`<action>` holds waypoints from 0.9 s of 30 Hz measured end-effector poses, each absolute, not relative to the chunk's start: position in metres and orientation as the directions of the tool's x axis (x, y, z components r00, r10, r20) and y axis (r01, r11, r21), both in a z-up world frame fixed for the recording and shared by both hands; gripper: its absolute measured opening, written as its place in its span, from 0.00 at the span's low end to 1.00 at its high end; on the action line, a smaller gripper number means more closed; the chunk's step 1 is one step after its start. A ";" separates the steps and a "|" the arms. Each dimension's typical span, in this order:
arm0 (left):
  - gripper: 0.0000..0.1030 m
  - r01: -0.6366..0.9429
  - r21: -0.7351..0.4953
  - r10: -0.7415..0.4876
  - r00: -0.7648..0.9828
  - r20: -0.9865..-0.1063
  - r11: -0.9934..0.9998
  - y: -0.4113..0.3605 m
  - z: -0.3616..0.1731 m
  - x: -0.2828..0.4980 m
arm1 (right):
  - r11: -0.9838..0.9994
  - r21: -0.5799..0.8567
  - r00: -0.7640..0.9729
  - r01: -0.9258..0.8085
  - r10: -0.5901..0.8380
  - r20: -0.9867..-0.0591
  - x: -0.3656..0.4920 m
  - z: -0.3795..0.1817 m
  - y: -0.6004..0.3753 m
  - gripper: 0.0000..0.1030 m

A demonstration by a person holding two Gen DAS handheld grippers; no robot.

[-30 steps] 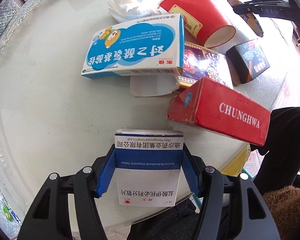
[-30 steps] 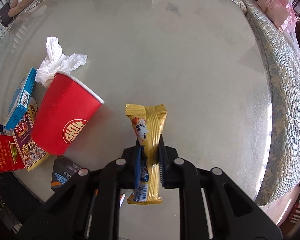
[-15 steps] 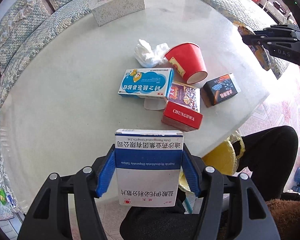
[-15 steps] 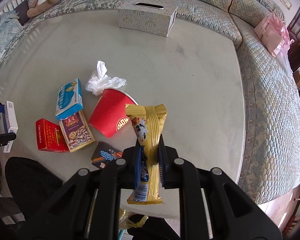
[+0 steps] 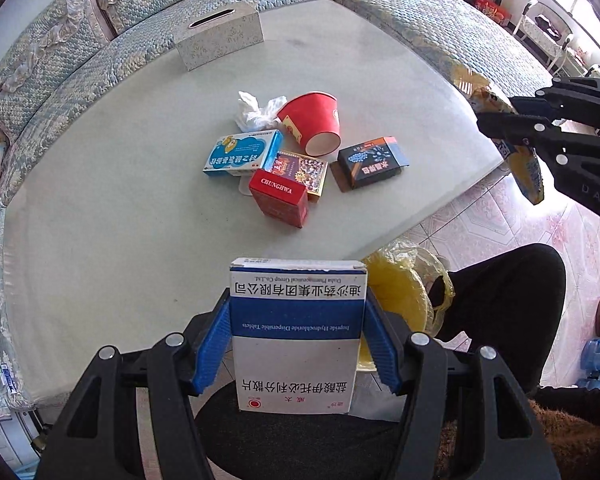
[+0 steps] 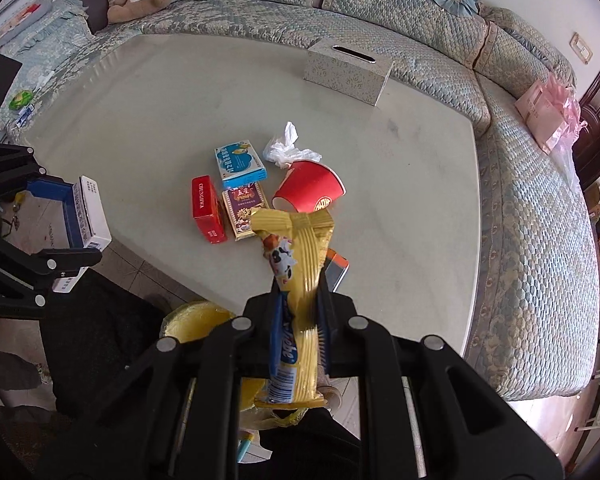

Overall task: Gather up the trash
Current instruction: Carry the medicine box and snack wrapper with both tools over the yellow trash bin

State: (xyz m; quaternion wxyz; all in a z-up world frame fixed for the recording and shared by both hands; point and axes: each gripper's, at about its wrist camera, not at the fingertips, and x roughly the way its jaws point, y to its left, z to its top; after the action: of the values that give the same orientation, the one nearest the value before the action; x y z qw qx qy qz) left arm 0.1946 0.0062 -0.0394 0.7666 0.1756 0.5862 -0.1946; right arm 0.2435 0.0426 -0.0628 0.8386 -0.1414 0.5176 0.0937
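both risen off the table, left gripper (image 5: 298, 332) clamps medicine box (image 5: 298, 332), right gripper (image 6: 300, 308) apparently pinches gold wrapper (image 6: 298, 280)

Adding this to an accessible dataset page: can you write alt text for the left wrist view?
The left claw grips a blue-and-white medicine box above a pale table strewn with cartons, a tipped red cup and tissue.

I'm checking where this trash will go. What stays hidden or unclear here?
- Yellow bin: left wrist view, inside blocked by the white-and-blue box.
- Same bin, right wrist view: mostly behind the right tool and gold wrapper.
- Dark box: right wrist view, mostly behind that wrapper.
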 end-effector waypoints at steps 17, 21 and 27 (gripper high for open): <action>0.58 0.540 0.043 -0.100 0.233 -0.967 0.840 -0.014 -0.049 0.148 | 0.917 -0.153 0.442 -0.368 0.027 -0.897 0.183 -0.075 0.072 0.15; 0.58 0.531 0.037 -0.103 0.232 -0.967 0.847 -0.013 -0.058 0.143 | 0.915 -0.145 0.431 -0.376 0.034 -0.902 0.174 -0.084 0.077 0.15; 0.58 0.527 0.030 -0.099 0.215 -0.971 0.849 -0.012 -0.080 0.136 | 0.914 -0.137 0.409 -0.381 0.034 -0.912 0.165 -0.102 0.080 0.15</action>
State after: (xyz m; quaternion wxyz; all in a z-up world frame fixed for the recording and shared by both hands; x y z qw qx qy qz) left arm 0.1357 -0.0122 -0.0796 0.7583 0.1807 0.5913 -0.2064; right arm 0.1651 0.0799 -0.1016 0.8230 -0.1643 0.5289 0.1261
